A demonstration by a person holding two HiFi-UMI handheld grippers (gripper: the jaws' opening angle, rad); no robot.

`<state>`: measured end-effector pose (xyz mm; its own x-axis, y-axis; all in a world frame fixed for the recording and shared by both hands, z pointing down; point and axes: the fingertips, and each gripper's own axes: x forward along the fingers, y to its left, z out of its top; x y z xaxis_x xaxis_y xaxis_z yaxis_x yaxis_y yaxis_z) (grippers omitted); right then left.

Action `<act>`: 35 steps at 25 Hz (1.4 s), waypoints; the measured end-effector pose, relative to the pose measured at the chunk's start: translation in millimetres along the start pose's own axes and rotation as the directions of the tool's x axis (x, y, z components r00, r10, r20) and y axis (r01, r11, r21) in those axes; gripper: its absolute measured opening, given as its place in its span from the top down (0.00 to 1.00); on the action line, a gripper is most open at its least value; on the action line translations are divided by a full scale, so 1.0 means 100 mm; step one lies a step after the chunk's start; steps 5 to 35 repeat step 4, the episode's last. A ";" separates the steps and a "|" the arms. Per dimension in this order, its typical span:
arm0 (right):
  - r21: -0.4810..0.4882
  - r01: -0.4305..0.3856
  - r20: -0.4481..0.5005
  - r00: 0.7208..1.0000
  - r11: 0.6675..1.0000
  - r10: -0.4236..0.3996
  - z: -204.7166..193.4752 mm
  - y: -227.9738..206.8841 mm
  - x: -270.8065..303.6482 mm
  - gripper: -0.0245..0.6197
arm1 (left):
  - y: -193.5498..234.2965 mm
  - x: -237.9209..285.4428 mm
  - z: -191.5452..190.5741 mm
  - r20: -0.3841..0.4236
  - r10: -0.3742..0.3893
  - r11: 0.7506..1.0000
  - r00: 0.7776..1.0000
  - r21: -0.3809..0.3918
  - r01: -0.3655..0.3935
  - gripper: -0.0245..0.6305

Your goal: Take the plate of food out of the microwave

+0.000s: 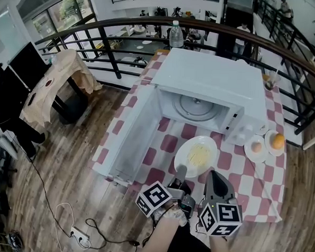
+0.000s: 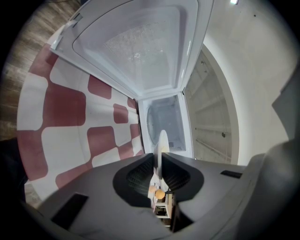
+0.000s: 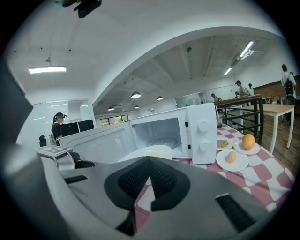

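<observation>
- Plainly the round white plate of pale yellow food (image 1: 195,156) is out of the white microwave (image 1: 208,80). It lies over the bench (image 1: 250,182) just in front of the open cavity, whose glass turntable (image 1: 197,106) is bare.
- The left tongs (image 1: 181,171) are clamped on the plate's near rim; their own view shows that rim edge-on between the pads.
- The right tongs (image 1: 213,175) sit just beside the plate's right edge, jaws drawn together with nothing between them.
- Whether the plate rests on the cloth or hangs just above it, I cannot tell.
- My reading is that the step in hand is the set-down. A grip at one rim makes the far side want to dip, so keep the plate level, lower it until the base sits flat, and only then let go.
- The hinged white door (image 1: 136,132) stands open on the left. A small white saucer (image 1: 250,153) bearing a brown egg (image 1: 257,147), and another bearing an orange (image 1: 277,141), lie to the right. The spot between looks the safe one.
- The bench wears a red-and-white checked cloth (image 1: 167,143), which could ruck under a sliding plate, so place rather than push.
- Around it are a wooden plank floor (image 1: 75,160) and a black metal railing (image 1: 126,27) behind the microwave. A clear plastic bottle (image 1: 176,34) stands at the bench's far end, with a wide office hall beyond.
</observation>
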<state>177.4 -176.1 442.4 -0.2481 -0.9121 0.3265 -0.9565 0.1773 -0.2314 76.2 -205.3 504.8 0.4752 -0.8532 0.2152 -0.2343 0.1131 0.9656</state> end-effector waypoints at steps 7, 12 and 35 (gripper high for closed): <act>0.000 -0.002 0.001 1.000 1.000 0.002 0.00 0.03 0.00 0.97 | 0.00 -0.01 0.03 0.003 0.001 1.000 1.000 0.002 -0.001 0.88; 0.000 -0.002 0.001 1.000 1.000 0.002 0.00 0.03 0.00 0.97 | 0.00 -0.01 0.03 0.003 0.001 1.000 1.000 0.002 -0.001 0.88; 0.000 -0.002 0.001 1.000 1.000 0.002 0.00 0.03 0.00 0.97 | 0.00 -0.01 0.03 0.003 0.001 1.000 1.000 0.002 -0.001 0.88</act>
